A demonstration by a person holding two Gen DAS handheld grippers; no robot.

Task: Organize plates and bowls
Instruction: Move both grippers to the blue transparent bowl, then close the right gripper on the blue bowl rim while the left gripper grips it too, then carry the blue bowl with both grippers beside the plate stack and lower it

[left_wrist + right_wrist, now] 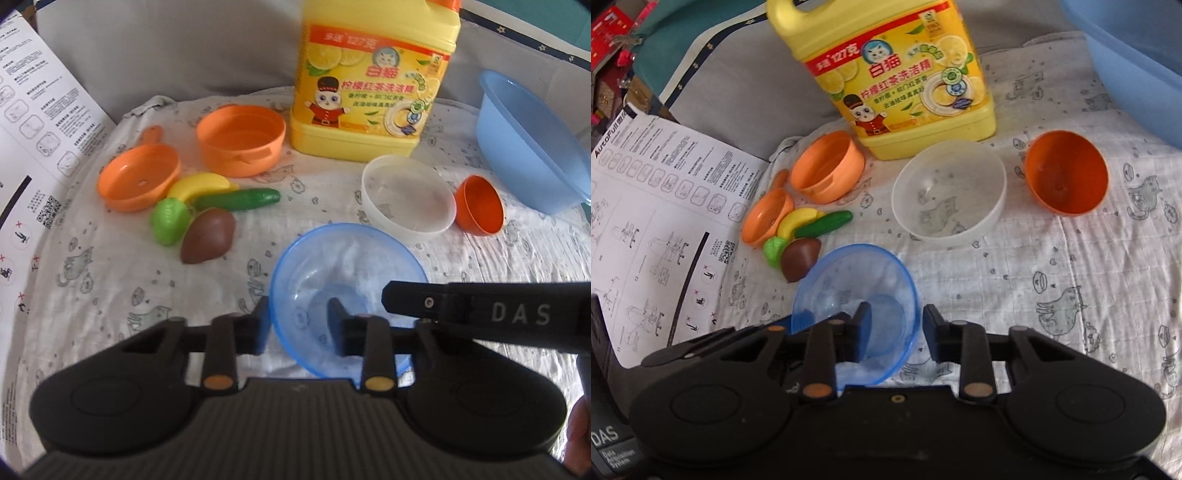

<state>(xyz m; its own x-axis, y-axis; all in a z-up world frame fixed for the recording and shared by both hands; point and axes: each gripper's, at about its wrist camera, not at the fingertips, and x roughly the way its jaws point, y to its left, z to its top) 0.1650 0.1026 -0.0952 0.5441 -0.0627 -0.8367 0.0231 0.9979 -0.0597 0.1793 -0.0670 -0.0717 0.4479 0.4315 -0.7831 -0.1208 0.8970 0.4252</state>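
A clear blue bowl (pixel 347 258) (pixel 857 273) sits on the printed cloth nearest to me. My left gripper (pixel 300 325) straddles its left rim, one finger outside by the wall and the other inside, with a gap showing. My right gripper (pixel 895 332) straddles the right rim the same way, and its black body (pixel 480 310) crosses the left wrist view. Neither pair of pads presses the wall. Behind stand a white translucent bowl (pixel 408 199) (pixel 947 195) and a small orange bowl (pixel 478 210) (pixel 1065 173) lying tilted.
A big yellow detergent jug (pixel 373 81) (pixel 897 74) stands at the back. A large blue basin (pixel 528 147) (pixel 1137 55) is at far right. Left are an orange pot (pixel 240 140), an orange pan (pixel 138 181), toy fruit and vegetables (pixel 207 221), and an instruction sheet (pixel 657 221).
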